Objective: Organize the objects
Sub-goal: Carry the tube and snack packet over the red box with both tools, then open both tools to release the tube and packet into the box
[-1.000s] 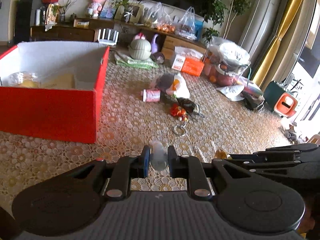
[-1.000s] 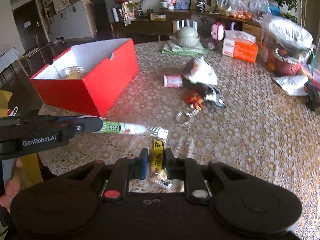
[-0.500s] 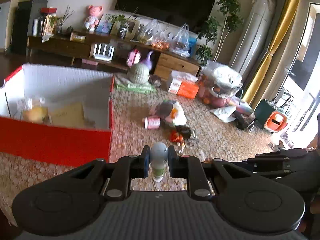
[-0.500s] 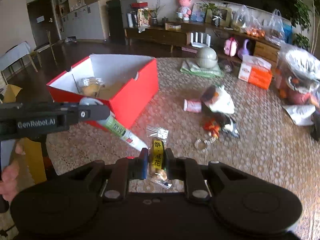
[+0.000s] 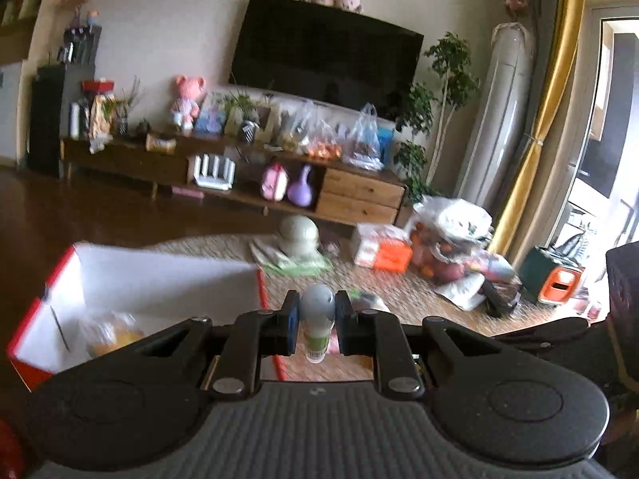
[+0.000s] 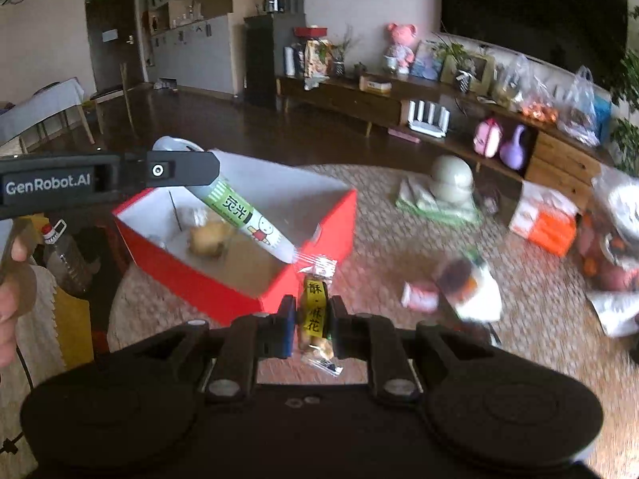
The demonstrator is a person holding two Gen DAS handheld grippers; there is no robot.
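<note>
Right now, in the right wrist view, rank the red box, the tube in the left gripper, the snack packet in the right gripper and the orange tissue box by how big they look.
1. red box
2. tube
3. snack packet and orange tissue box: look alike; the packet sits nearer the camera, so no ranking.

box (image 6: 303, 279) on table (image 6: 539, 299) at left, tube (image 6: 243, 215) above box, snack packet (image 6: 315, 311) just right of it

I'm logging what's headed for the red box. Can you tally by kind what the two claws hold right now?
Tube with green label: 1, in the left claw, the tube hanging over the red box
Yellow-label snack packet: 1, in the right claw
Total: 2
</note>
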